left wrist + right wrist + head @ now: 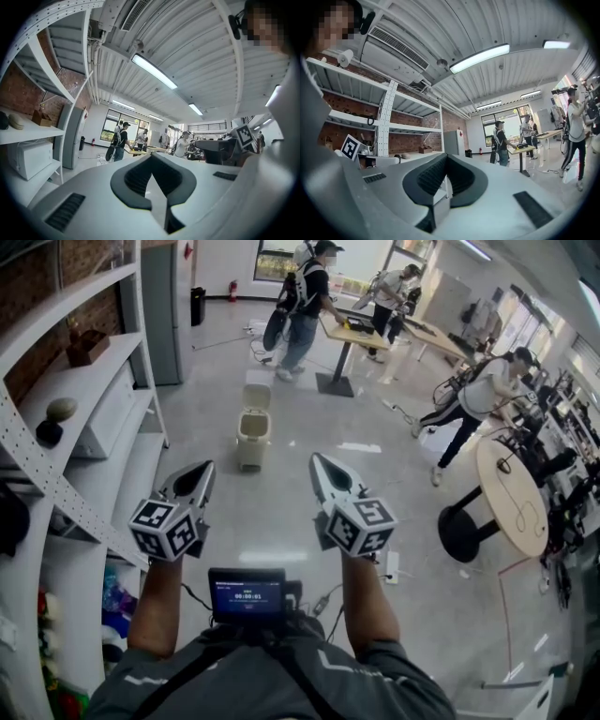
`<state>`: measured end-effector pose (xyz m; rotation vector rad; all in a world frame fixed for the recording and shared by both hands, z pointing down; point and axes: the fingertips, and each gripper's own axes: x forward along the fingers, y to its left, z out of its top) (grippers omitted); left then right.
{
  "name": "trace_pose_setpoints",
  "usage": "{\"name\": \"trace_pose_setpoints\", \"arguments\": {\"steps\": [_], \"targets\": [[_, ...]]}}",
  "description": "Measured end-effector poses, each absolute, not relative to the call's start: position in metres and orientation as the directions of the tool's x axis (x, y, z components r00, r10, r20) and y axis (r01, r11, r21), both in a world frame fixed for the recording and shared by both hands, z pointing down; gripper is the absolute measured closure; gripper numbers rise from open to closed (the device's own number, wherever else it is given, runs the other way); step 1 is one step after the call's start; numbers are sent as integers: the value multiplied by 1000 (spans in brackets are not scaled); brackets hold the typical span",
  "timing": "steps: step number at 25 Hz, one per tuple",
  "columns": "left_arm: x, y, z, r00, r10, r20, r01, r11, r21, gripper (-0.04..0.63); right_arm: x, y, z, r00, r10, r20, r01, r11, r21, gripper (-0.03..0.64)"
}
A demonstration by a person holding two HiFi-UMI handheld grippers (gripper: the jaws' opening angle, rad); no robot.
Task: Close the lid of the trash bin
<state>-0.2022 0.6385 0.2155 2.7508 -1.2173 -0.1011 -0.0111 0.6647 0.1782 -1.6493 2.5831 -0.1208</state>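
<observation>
Head view: the small cream plastic trash bin [251,442] stands on the floor well ahead, its flap lid [257,397] tipped up.

Left gripper view: the left gripper [152,161] is pressed together on nothing.

Right gripper view: the right gripper [445,159] likewise.

I'd call this the approach; next comes walking closer and pushing the lid down.

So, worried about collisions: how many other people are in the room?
3: first person at the desk, second person behind it, third person by the round table. Others may be hidden.
</observation>
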Motion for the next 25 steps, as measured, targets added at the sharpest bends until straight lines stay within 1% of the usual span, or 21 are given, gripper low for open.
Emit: {"name": "trace_pose_setpoints", "arguments": {"steps": [7, 12, 16, 21, 25], "targets": [[-228, 632, 228, 687, -726, 3, -716, -678, 166, 601, -34, 663, 189, -379, -925, -4, -921, 377, -101, 607], [-228, 626, 230, 710, -704, -25, -690, -702, 179, 601, -41, 657, 192, -374, -927, 13, -923, 371, -102, 606], [-230, 610, 243, 695, -719, 13, -708, -682, 181, 601, -41, 638, 197, -383, -924, 5, -918, 379, -115, 606], [-221, 588, 239, 702, -711, -22, -698, -694, 174, 601, -35, 606, 199, -403, -914, -39, -905, 405, -132, 606], [-211, 553, 236, 675, -738, 20, -732, -666, 144, 601, -19, 570, 197, -420, -907, -41, -894, 421, -151, 606]]}}
